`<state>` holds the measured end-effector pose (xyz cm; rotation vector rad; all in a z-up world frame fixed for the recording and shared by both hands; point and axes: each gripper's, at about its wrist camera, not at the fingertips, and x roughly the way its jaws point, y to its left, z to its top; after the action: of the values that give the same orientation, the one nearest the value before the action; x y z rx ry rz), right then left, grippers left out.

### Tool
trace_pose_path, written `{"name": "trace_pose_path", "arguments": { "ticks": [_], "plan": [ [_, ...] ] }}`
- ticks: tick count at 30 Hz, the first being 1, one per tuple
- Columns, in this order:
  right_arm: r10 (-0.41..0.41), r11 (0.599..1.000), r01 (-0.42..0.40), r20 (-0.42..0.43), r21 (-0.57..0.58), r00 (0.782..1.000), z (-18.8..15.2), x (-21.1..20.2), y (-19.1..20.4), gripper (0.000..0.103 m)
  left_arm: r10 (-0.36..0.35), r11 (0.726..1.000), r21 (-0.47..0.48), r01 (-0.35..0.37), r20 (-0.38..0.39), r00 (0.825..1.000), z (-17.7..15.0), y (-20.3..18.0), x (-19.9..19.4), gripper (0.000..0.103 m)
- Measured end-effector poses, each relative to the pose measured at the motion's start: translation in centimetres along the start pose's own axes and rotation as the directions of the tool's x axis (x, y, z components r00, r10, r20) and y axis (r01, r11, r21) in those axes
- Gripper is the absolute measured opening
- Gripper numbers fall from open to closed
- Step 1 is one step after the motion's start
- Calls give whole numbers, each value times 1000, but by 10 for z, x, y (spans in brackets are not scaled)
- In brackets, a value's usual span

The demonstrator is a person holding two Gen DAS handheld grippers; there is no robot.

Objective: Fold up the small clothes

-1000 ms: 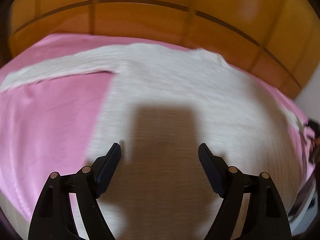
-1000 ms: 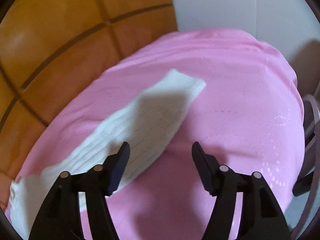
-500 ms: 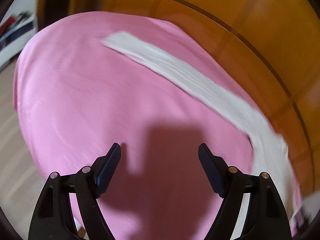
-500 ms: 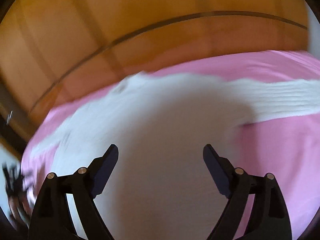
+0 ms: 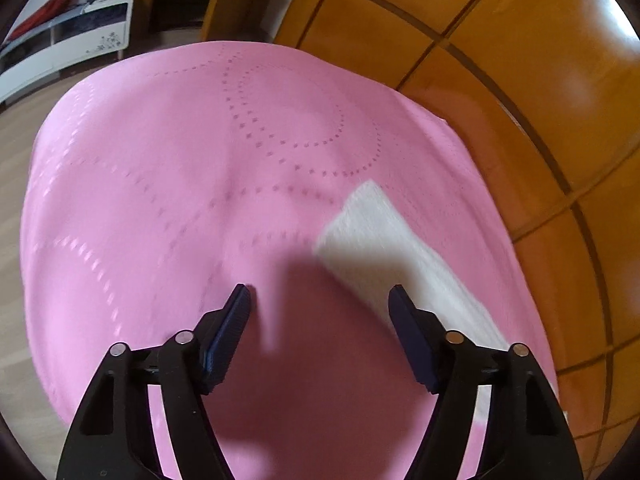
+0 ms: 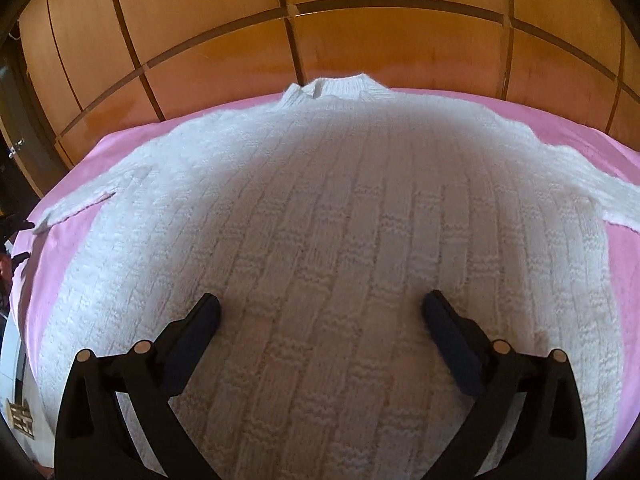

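I am finding the white knitted sweater [image 6: 320, 240] lying flat on the pink bedspread [image 5: 160, 200], body spread out, collar [image 6: 336, 86] at twelve o'clock against the wooden panelling [image 6: 320, 40], and both sleeves running outward at nine and three o'clock. No fold is showing anywhere in it; I am judging the task to be at its very start, with the garment merely laid out.

My right gripper [image 6: 320, 312] is hovering over the lower middle of the sweater body. Its jaws have just been opening and are standing wide apart, with nothing pinched between them; only the knit lies beneath.

My left gripper [image 5: 320, 308] is pointing over bare bedspread, with the end of one sleeve [image 5: 384, 240] lying at about one o'clock from its tips, just beside the right-hand jaw. Its jaws have just been closing somewhat, yet they are parted and gripping nothing.

Remaining, in my judgement: bringing both sleeves in over the body, then doubling the body over. All folding is outstanding.
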<state>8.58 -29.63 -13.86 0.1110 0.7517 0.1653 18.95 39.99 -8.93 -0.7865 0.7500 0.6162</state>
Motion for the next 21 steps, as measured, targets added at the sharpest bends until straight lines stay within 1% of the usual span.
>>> {"name": "trace_pose_path", "arguments": {
  "ticks": [2, 3, 4, 7, 10, 13, 15, 17, 18, 19, 20, 21],
  "plan": [
    [-16, 1000, 16, -4, -9, 1000, 0, 4, 6, 101, 8, 1000, 25, -8, 13, 1000, 9, 1, 8, 46],
    [-25, 1000, 25, -5, -15, 1000, -1, 5, 7, 101, 24, 998, 62, -24, 4, 1000, 10, -5, 14, 13],
    [-35, 999, 35, -3, -21, 999, -1, 6, 9, 101, 28, 997, 78, -28, -2, 1000, 11, -2, 15, 4],
    [-45, 999, 45, -1, -28, 999, -1, 6, 10, 101, 62, 990, 126, -69, 61, 996, 8, -3, 7, 4],
    [-42, 999, 42, 7, -27, 999, -2, 5, 9, 101, 81, 988, 129, -91, 76, 994, -2, 5, 0, 4],
    [-36, 999, 36, 11, -26, 999, -2, 5, 8, 101, 124, 974, 179, -140, 94, 988, -11, 7, -3, 4],
    [-31, 999, 32, 13, -24, 999, -2, 5, 7, 101, 132, 975, 169, -146, 92, 987, -14, 5, -9, 4],
    [-24, 999, 24, 17, -20, 1000, -2, 4, 5, 101, 144, 978, 136, -156, 90, 985, -17, 3, -18, 5],
    [-21, 1000, 21, 18, -19, 1000, -2, 4, 4, 101, 115, 983, 135, -126, 83, 990, -20, -2, -23, 16],
    [-16, 1000, 16, 20, -16, 1000, -2, 3, 4, 101, 62, 986, 147, -74, 80, 995, -28, -11, -33, 29],
    [-11, 1000, 11, 21, -14, 1000, -2, 3, 3, 101, 35, 986, 158, -48, 84, 996, -35, -18, -39, 38],
    [-6, 1000, 6, 21, -12, 1000, -2, 2, 2, 101, 3, 984, 175, -18, 87, 996, -45, -27, -48, 53]
  ]
}}
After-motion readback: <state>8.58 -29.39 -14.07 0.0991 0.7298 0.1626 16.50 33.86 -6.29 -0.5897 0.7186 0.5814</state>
